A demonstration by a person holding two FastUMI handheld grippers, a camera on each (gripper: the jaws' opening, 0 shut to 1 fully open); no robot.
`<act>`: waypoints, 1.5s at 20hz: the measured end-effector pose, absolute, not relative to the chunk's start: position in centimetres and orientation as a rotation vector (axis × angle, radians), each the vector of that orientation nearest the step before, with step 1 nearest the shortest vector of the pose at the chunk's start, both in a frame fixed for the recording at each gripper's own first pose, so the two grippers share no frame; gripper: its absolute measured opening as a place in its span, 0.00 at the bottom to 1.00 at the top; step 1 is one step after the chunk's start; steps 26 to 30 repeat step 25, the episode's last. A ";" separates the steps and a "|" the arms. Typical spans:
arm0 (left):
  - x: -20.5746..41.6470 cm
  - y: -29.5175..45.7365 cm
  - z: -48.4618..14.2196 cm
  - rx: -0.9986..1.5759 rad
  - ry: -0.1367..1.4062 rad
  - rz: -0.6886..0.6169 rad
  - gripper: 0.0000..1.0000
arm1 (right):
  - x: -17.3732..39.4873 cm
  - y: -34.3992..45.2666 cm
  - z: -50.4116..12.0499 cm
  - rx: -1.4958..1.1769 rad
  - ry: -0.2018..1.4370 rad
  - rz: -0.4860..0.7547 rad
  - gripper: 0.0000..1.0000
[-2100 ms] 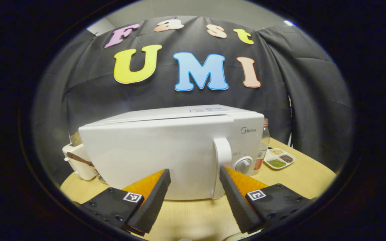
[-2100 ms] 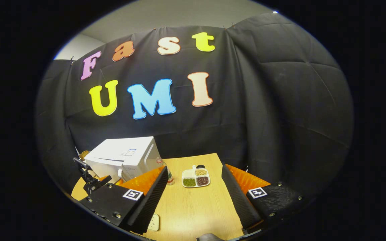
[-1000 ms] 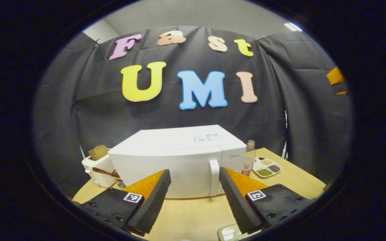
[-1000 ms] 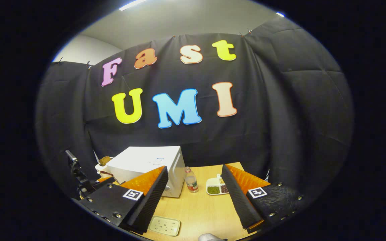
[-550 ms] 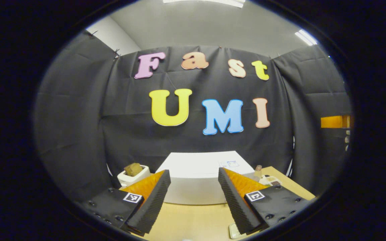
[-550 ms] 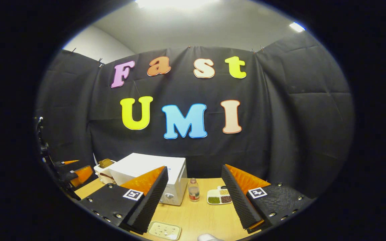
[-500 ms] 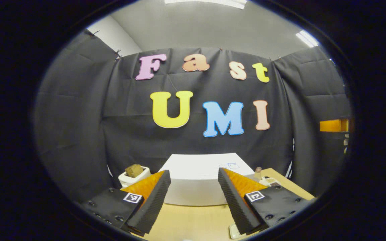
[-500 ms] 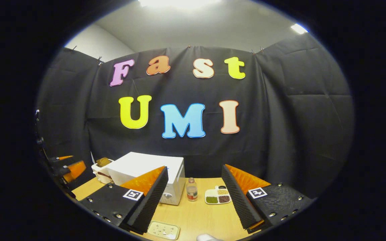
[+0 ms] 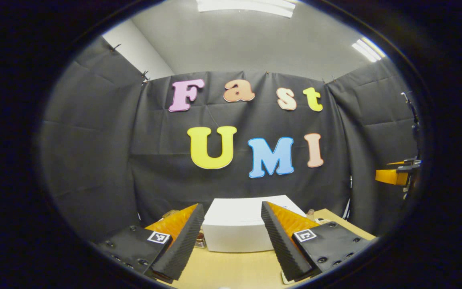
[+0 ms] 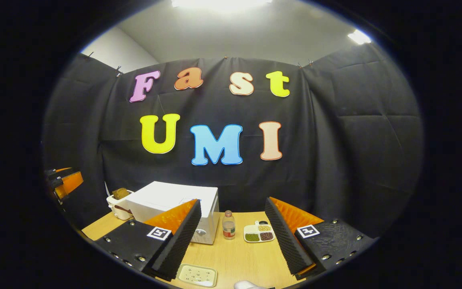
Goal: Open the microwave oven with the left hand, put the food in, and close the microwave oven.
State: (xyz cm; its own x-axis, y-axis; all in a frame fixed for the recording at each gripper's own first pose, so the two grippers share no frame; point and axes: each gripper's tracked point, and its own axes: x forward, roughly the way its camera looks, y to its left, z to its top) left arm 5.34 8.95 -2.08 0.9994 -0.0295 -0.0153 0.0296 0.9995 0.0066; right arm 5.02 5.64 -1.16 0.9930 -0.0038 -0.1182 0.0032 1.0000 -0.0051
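You are in a booth hung with black cloth, under a grey ceiling with bright strip lights, working at a light wooden table [image 10: 239,257]. The white microwave oven [image 9: 239,224] sits at the back of the table with its door closed; in the right gripper view it stands left of centre [image 10: 175,204], its dial facing the front.

Your left gripper [image 9: 231,241] is held wide apart and empty, raised and aimed at the microwave's top and front, well apart from it. In the right gripper view it shows at the far left edge [image 10: 64,182], up in the air.

Your right gripper [image 10: 233,241] is also spread wide with nothing between its fingers, held high above the table. In the left gripper view it appears at the far right edge [image 9: 395,174].

Just right of the microwave stands a small bottle [image 10: 228,225], and beside that a white divided dish [image 10: 259,233] of green, brown and pale grains. A white toaster [image 10: 118,204] with bread in its slot sits to the microwave's left. A pale speckled rectangular plate [image 10: 197,275] lies on the near edge of the table, below the right gripper's left finger.
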 end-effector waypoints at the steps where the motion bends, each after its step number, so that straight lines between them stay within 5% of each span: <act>1: 5.2 9.0 -1.9 0.001 0.017 -0.025 0.97 | 4.9 5.7 -1.1 0.003 0.113 -0.004 0.98; 30: 4.6 8.1 -0.6 0.022 0.008 -0.021 1.00 | 2.6 6.1 0.0 0.003 0.113 0.005 0.98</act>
